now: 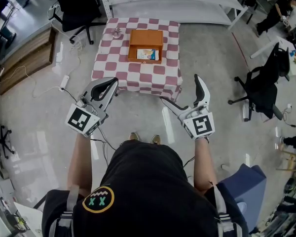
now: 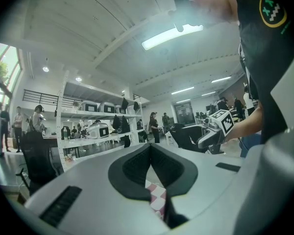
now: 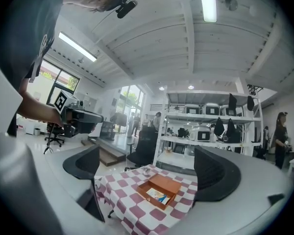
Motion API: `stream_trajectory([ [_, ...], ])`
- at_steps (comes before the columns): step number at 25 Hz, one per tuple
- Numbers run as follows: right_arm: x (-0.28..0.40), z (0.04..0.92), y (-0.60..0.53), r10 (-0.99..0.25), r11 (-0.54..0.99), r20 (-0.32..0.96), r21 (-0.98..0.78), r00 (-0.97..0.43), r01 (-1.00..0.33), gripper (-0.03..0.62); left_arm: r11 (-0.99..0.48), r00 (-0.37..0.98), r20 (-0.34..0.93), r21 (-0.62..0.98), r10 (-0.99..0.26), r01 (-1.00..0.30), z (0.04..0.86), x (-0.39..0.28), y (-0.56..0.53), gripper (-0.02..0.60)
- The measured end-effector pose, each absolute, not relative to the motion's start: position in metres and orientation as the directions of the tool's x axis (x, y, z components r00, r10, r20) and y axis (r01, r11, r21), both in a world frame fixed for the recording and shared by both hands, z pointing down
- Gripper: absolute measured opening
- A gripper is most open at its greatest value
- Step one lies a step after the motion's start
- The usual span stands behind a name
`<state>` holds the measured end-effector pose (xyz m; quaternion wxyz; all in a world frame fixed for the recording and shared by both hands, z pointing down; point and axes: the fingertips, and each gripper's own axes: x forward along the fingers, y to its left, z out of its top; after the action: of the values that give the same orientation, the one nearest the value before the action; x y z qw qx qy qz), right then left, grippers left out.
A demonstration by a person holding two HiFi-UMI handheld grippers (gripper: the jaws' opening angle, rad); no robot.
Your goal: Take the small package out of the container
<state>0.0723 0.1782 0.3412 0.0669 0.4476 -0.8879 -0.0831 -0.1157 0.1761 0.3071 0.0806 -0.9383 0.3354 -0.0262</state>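
A low table with a red-and-white checked cloth [image 1: 118, 63] stands ahead of me on the floor. On it sits an open orange-brown container [image 1: 146, 37] with the small light package [image 1: 148, 55] lying flat inside. Both grippers hover well short of the table, level with its front edge. My left gripper [image 1: 113, 85] has its jaws together with nothing between them, and its own view shows the dark pads [image 2: 137, 168] meeting. My right gripper [image 1: 180, 89] stands wide open and empty. Between its jaws the right gripper view frames the container [image 3: 165, 184] and the package [image 3: 157, 195].
A small metal object [image 1: 117, 32] lies on the cloth left of the container. A black office chair [image 1: 76, 6] stands at the back left and another [image 1: 264, 88] to the right. White shelving [image 1: 177, 4] runs behind the table, a wooden platform [image 1: 24, 58] lies at the left, and cables trail on the floor.
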Motion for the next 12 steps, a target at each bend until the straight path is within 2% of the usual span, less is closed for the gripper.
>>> stream_trajectory([
  [12, 0.087, 0.341, 0.18, -0.798, 0.595, 0.037, 0.212, -0.602, -0.775, 0.597, -0.763, 0.774, -0.014, -0.158, -0.633, -0.627, 0.294, -0.092, 0.182, 0.017],
])
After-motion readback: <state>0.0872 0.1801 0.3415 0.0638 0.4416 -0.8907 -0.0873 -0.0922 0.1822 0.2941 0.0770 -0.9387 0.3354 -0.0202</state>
